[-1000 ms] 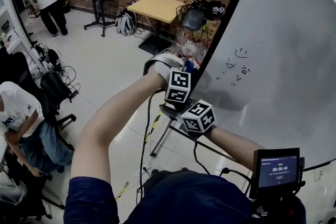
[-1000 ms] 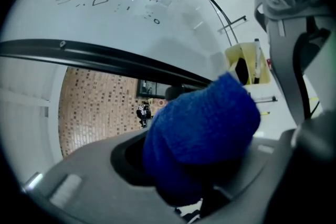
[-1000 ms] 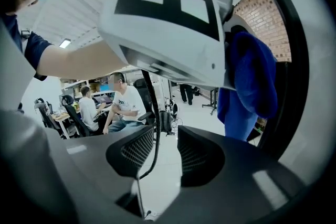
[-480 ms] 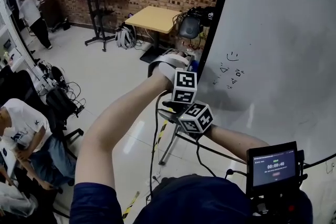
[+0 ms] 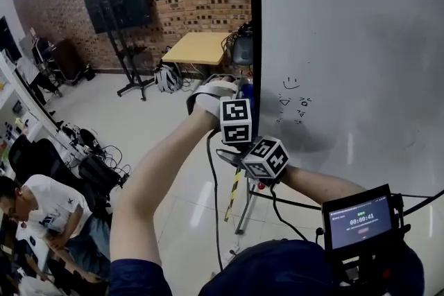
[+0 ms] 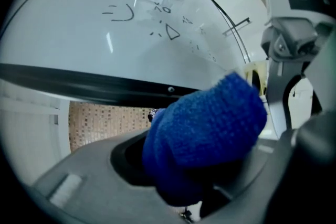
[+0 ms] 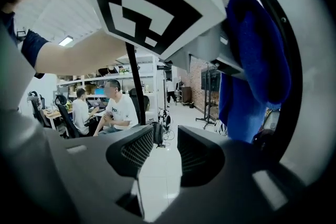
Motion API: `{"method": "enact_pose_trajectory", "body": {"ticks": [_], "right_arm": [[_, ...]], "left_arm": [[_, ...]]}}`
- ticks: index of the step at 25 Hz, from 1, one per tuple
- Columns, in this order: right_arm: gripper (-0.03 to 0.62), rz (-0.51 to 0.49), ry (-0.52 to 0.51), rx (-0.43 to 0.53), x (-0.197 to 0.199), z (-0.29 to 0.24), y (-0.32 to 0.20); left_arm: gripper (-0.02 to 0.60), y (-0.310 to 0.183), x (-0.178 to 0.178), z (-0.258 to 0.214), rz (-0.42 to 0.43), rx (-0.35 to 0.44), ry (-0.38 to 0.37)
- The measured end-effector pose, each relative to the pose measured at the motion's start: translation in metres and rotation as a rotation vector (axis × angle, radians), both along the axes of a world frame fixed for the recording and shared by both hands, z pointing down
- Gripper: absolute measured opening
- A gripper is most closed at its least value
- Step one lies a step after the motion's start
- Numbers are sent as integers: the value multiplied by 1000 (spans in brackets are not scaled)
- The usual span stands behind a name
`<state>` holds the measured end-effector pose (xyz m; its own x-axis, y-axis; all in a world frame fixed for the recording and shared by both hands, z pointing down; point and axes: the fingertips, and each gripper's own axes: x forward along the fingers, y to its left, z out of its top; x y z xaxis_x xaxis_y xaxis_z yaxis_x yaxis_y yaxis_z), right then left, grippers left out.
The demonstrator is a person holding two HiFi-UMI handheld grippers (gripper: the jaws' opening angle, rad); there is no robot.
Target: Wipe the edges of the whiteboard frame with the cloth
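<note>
The whiteboard's black frame edge [image 5: 254, 45] runs straight up the head view. Against it my left gripper [image 5: 239, 88] stays shut on a blue cloth [image 5: 248, 89]. In the left gripper view the cloth [image 6: 210, 128] bulges out of the left gripper [image 6: 202, 157], just below the black frame band [image 6: 79, 81]. My right gripper [image 5: 236, 152] hangs just below the left one, beside the frame. Its own view shows the right gripper [image 7: 165, 149] open with nothing between the pads, and the cloth [image 7: 252, 65] draped against the frame [image 7: 287, 76] up on the right.
Small doodles [image 5: 291, 97] mark the white board face. The board's stand legs [image 5: 246, 204] reach the floor below my hands. A wooden table [image 5: 198, 46] and a TV on a stand [image 5: 118, 0] sit by the brick wall. People sit at lower left [image 5: 48, 211]. A small screen [image 5: 357, 218] is at lower right.
Both grippers have risen along the frame's edge, the left one keeping the cloth on it. The head view has swung upward, so the frame now stands vertical.
</note>
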<state>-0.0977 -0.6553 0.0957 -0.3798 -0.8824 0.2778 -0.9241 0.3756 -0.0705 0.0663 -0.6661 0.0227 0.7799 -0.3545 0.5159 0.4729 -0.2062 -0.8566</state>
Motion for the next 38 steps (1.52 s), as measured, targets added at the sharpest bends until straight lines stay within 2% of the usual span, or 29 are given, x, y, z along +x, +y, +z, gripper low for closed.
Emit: {"method": "enact_pose_trajectory", "body": {"ticks": [2, 5, 7, 14, 20, 26, 33, 38], "right_arm": [[139, 10, -1, -2, 6, -7, -1], [87, 6, -3, -28, 10, -14, -1], [75, 2, 6, -50, 12, -19, -1], [69, -42, 112, -86, 22, -45, 0], [40, -73, 123, -100, 27, -79, 4], [37, -98, 202, -68, 22, -120, 15], [28, -105, 256, -19, 16, -183, 28], [20, -106, 273, 19, 22, -225, 36]], "left_arm": [[209, 0, 3, -12, -1, 7, 11], [209, 0, 4, -28, -4, 11, 21], [210, 0, 4, -37, -9, 9, 23], [209, -3, 6, -71, -17, 6, 53], [210, -2, 9, -100, -21, 22, 64], [210, -2, 6, -147, -31, 48, 88], [210, 1, -3, -190, -56, 24, 88], [210, 3, -2, -231, -72, 14, 132]]}}
